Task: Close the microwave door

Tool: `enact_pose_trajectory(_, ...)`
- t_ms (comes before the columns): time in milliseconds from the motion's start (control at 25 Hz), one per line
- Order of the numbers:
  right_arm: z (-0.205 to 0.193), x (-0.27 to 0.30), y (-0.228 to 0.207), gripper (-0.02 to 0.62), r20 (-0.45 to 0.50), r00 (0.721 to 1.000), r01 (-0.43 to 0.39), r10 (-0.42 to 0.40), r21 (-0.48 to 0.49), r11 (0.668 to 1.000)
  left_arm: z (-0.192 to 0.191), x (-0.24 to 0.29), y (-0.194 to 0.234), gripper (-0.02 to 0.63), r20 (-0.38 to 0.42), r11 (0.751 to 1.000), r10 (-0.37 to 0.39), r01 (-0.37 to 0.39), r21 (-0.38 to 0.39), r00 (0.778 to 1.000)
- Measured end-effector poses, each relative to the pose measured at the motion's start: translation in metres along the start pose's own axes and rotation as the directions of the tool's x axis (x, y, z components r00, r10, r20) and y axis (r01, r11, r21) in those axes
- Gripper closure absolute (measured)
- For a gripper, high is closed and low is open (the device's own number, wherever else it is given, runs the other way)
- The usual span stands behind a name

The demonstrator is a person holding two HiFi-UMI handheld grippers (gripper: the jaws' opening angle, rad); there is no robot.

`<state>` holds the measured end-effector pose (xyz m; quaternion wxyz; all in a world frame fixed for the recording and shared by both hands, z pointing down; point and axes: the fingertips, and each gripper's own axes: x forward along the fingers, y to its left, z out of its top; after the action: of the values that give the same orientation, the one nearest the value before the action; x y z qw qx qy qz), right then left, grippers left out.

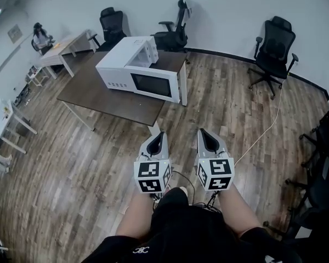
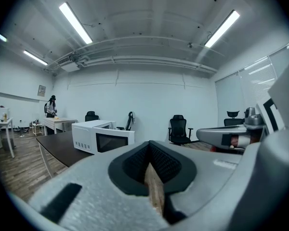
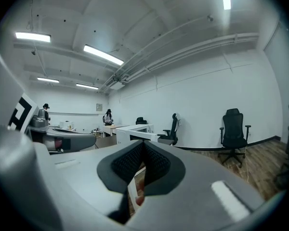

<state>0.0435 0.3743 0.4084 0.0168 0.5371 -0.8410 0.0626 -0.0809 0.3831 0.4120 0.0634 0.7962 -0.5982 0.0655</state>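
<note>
My grey left gripper (image 1: 160, 135) and right gripper (image 1: 204, 131), lower centre of the frame, have jaws pressed together, holding nothing. The white boxy microwave (image 1: 132, 70) stands upper centre on a dark brown rectangular table (image 1: 98, 95), well apart from both.

You can read nothing here — the wall plaque (image 1: 14, 33) and the shorts' logo (image 1: 141, 250) are too small.
</note>
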Motion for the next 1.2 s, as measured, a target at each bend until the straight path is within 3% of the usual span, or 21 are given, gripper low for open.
enact_pose_trajectory(600, -0.001, 0.046, -0.041, 0.586, -0.006, 1.0, -0.002, 0.002, -0.007, 1.0, 0.0, 0.071, -0.002, 0.595, -0.014, 0.999, -0.009, 0.01, 0.044, 1.0)
enact_pose_trajectory(1200, 0.007, 0.169, -0.082, 0.586, -0.053, 0.998, -0.025, 0.025, -0.006, 1.0, 0.01, 0.182, 0.045, 0.595, -0.038, 1.0, 0.007, -0.007, -0.011, 0.999)
